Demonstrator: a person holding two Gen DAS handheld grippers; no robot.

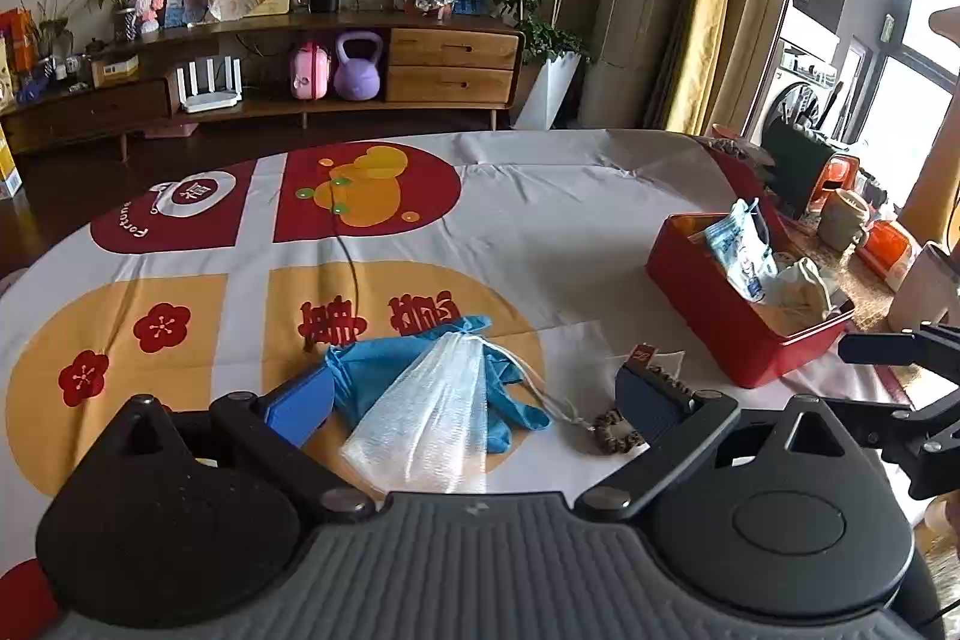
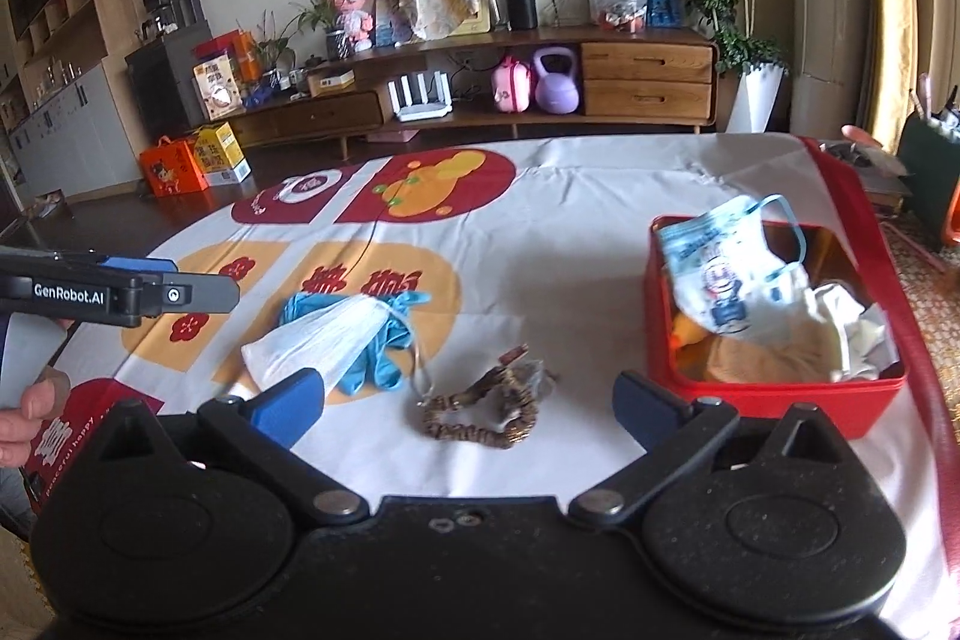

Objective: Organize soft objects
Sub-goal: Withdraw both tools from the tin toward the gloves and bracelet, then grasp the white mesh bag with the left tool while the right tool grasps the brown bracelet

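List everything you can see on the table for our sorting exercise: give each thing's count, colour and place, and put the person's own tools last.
Tablecloth: one, white with red and orange prints, covering the table.
Glove: one, blue, lying centre-left under the mesh bag.
Mesh bag: one, white, with drawstring, lying across the glove.
Scrunchie: one, brown patterned, lying right of the glove.
Box: one, red, open, at the right.
Face mask: one, white and blue, in the box on other cloths.
Left gripper: open, around the mesh bag.
Right gripper: open, around the scrunchie.
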